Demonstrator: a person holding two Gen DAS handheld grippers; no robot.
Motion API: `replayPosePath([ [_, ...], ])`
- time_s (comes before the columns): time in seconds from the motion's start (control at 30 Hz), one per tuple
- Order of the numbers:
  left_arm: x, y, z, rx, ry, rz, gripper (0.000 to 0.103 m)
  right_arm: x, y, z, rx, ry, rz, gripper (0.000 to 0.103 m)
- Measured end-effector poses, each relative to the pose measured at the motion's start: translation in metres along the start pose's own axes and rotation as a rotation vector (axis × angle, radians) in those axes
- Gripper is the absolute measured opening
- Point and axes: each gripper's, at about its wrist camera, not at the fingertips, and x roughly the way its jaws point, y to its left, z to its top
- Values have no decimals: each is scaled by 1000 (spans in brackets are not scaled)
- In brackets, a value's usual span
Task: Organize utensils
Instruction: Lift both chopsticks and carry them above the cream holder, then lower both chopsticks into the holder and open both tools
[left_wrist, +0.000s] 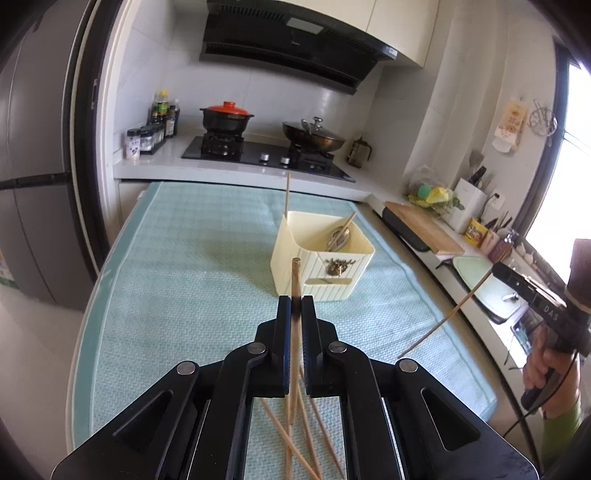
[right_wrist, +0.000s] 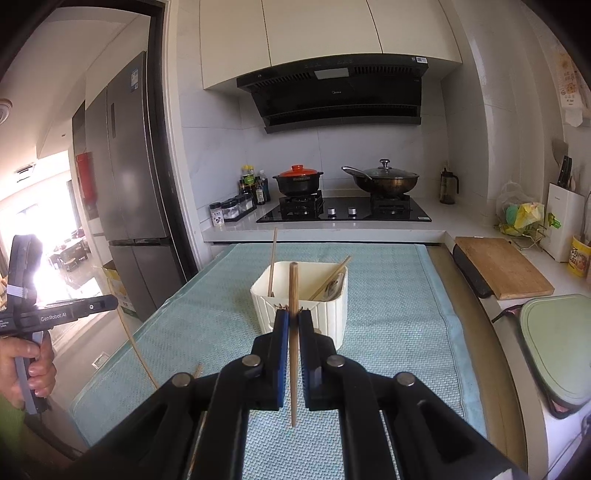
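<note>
A cream utensil holder stands on the light blue mat. It holds one upright chopstick, a leaning chopstick and metal spoons. My left gripper is shut on a wooden chopstick, held upright above the mat, short of the holder. My right gripper is shut on another wooden chopstick, just in front of the holder. Several loose chopsticks lie on the mat beneath the left gripper.
A gas hob with a red-lidded black pot and a lidded wok lies behind the mat. A wooden cutting board and a green board lie on the right counter. A fridge stands left.
</note>
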Motion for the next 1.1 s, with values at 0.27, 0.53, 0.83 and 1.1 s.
replayPosePath([
  [0.27,-11,-14,24,16,-67,-21,3,-4,1,17,-21,-38,-15,6],
  [0.53,0,-35,79,47,-137,-42,3,9,7,55,-71,-90,-38,6],
  [0.83,34,-60,160,84,-219,-42,3,42,11,117,-114,-199,-70,6],
  [1.1,114,-73,185,98,-168,-10,3,116,-3,133,-87,-161,-52,6],
])
